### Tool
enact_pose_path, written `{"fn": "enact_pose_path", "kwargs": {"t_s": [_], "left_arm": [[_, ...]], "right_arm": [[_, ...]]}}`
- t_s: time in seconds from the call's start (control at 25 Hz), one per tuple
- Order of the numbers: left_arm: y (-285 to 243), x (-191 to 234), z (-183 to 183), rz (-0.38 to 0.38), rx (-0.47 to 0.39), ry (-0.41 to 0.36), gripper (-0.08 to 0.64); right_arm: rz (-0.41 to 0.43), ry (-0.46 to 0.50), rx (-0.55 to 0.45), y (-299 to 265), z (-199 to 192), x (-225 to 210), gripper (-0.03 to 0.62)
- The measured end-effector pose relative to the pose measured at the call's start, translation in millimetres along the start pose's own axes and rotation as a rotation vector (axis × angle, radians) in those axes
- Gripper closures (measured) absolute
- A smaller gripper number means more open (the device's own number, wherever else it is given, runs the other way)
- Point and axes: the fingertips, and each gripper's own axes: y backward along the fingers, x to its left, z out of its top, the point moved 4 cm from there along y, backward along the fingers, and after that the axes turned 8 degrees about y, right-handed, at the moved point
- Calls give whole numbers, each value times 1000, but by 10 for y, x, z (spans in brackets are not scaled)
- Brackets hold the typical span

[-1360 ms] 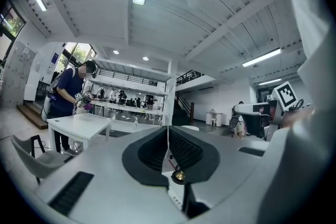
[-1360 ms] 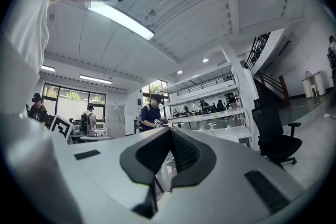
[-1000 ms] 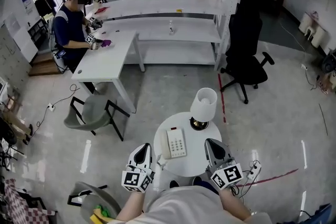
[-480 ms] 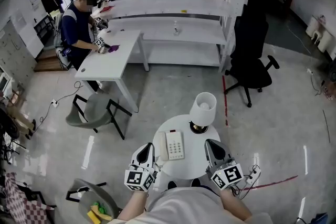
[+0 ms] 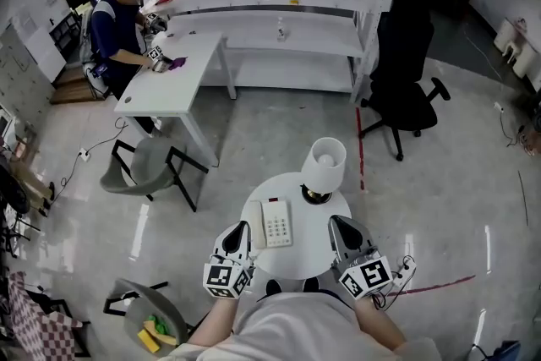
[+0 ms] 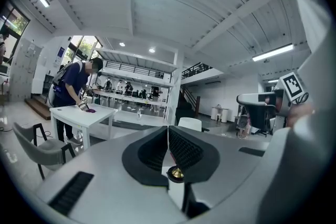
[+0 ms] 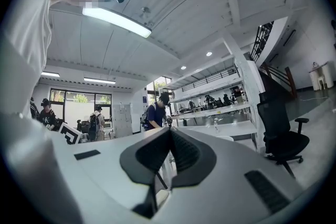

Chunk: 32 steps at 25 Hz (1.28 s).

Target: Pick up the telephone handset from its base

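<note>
You hold the left gripper (image 5: 239, 229) and right gripper (image 5: 339, 226) either side of the telephone (image 5: 277, 222) on the round tabletop (image 5: 314, 245), fingers pressed together and empty, seemingly poised for the handset (image 5: 256, 224) cradled on the telephone's left.

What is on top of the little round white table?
A white telephone with its handset lying in place, and a lamp with a white shade. The shade covers most of the lamp's stand.
</note>
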Motion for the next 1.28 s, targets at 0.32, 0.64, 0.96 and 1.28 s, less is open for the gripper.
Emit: {"fn": "enact_pose_path", "kwargs": {"t_s": [0.32, 0.64, 0.96, 1.28], "left_arm": [[-150, 94, -366, 64, 112, -10, 537], [-316, 212, -755, 94, 226, 44, 534], [-458, 240, -1110, 119, 332, 54, 293], [-586, 405, -1425, 180, 391, 43, 262]], "right_arm": [[27, 24, 6, -27, -19, -30, 584], [12, 16, 22, 23, -61, -67, 584], [-9, 13, 35, 88, -79, -106, 584], [-18, 11, 49, 83, -81, -154, 584]]}}
